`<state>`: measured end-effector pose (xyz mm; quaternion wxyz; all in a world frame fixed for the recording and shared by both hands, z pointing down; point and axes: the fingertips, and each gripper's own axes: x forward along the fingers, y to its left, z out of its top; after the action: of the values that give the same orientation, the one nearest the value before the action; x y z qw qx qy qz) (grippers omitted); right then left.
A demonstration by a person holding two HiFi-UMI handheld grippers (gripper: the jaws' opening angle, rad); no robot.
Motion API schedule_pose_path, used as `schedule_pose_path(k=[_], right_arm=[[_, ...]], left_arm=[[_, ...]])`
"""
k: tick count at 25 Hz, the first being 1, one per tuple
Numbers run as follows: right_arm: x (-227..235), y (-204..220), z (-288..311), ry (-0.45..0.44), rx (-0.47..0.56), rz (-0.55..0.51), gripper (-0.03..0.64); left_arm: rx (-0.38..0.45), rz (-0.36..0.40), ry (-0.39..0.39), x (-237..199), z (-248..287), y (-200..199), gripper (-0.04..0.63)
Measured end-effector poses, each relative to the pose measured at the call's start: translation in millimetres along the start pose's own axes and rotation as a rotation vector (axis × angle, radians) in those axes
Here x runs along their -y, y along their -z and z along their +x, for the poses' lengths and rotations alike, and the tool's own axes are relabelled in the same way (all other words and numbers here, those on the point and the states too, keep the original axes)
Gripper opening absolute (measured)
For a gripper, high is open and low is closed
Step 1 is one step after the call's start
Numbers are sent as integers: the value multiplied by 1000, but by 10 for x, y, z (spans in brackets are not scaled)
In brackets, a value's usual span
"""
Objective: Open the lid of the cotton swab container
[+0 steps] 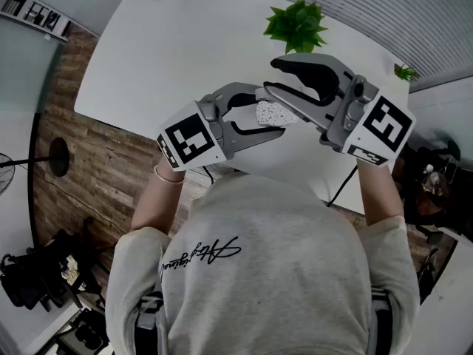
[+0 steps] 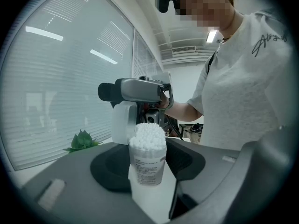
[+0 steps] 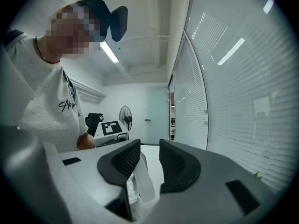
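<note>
A person standing over a white surface point(image 1: 185, 50) works a cotton swab container point(image 2: 148, 158) with a hand-held gripper in each hand. The left hand-held gripper point(image 1: 270, 114) is clamped on the container's body and holds it upright in the air above the surface, close in front of the person's chest. The right hand-held gripper point(image 1: 270, 76) reaches in from the opposite side at the level of the container's top. Its jaws stand partly apart with the translucent white lid point(image 2: 123, 122) between them. The right gripper view shows the lid leaning on one pad with a gap to the other, so the jaws do not look clamped on it.

The lid is swung up and back, standing just beside the mouth of the container. The packed white cotton swabs point(image 2: 148, 133) show bare at the top. A small green plant point(image 1: 297, 24) sits near the far edge of the surface, well apart from the work.

By the look of it, the opening is as good as done: the mouth is uncovered and the lid is clear of it. What seems left is to let go of the lid and draw the right hand-held gripper away. Whether the lid hangs on a hinge cannot be made out.
</note>
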<state>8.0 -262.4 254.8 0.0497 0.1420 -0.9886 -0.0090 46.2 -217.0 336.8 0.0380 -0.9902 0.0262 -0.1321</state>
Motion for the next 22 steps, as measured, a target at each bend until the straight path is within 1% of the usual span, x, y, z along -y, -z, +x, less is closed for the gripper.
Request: schedule_pose_path(k=[9, 12, 15, 19, 22], right_arm=[[21, -33, 15, 25, 7, -25, 129], [39, -19, 23, 42, 3, -38, 129], [43, 16, 40, 56, 0, -45, 126], [53, 10, 32, 86, 33, -32, 126], [104, 1, -1, 118, 62, -23, 126]], left_arm=[[17, 6, 2, 31, -41, -31, 206], [20, -4, -8, 20, -44, -16, 204], [15, -27, -44, -41, -40, 24, 204], [30, -71, -109, -142, -87, 40, 205], [44, -90, -152, -235, -131, 42, 205]])
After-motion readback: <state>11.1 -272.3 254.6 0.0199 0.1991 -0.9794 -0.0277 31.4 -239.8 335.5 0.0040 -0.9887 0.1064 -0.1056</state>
